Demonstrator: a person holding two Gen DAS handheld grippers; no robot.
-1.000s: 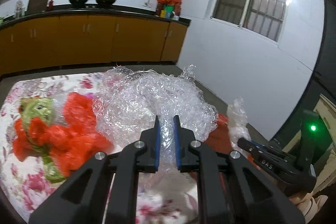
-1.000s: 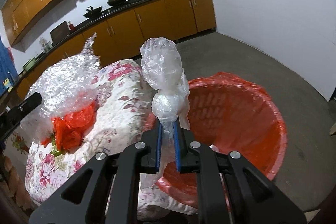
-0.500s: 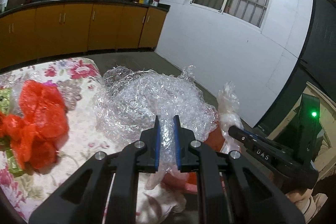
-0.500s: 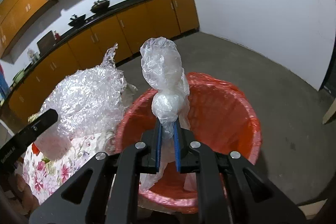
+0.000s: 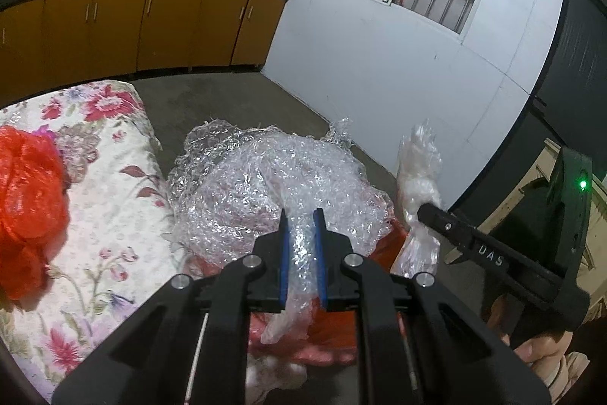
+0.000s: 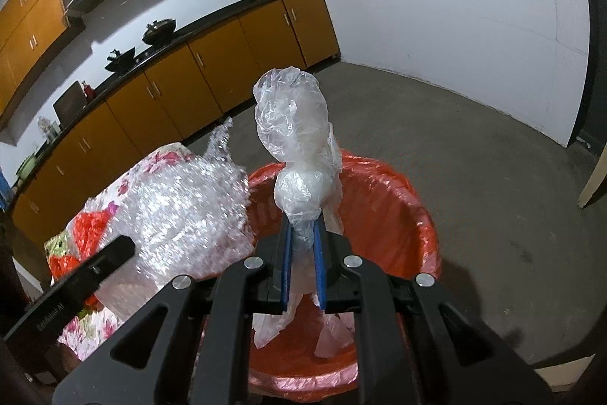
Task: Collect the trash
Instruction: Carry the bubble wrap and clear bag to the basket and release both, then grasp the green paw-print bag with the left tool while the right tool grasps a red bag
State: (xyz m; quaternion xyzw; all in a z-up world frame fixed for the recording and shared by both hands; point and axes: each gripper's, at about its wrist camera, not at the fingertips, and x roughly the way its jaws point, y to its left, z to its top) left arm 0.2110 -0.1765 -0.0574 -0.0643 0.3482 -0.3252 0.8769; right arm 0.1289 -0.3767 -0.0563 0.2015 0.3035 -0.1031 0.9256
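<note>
My left gripper (image 5: 301,215) is shut on a big crumpled sheet of bubble wrap (image 5: 273,185) and holds it beside the table edge, partly over the bin. The wrap also shows in the right wrist view (image 6: 182,215). My right gripper (image 6: 302,224) is shut on a knotted clear plastic bag (image 6: 294,147) and holds it above the red-lined trash bin (image 6: 387,200). The bag (image 5: 417,177) and the right gripper (image 5: 428,211) show at the right of the left wrist view. A red plastic bag (image 5: 26,207) lies on the floral tablecloth (image 5: 114,200).
The bin stands on the grey concrete floor (image 6: 474,147) next to the table. A green wrapper (image 6: 60,240) lies by the red bag on the table. Orange cabinets (image 6: 227,63) line the far wall. A white wall (image 5: 379,63) stands to the right.
Both grippers have carried their loads off the table to the right, toward the bin. The clear bag is now over the bin's opening, and the bubble wrap has reached its rim.
</note>
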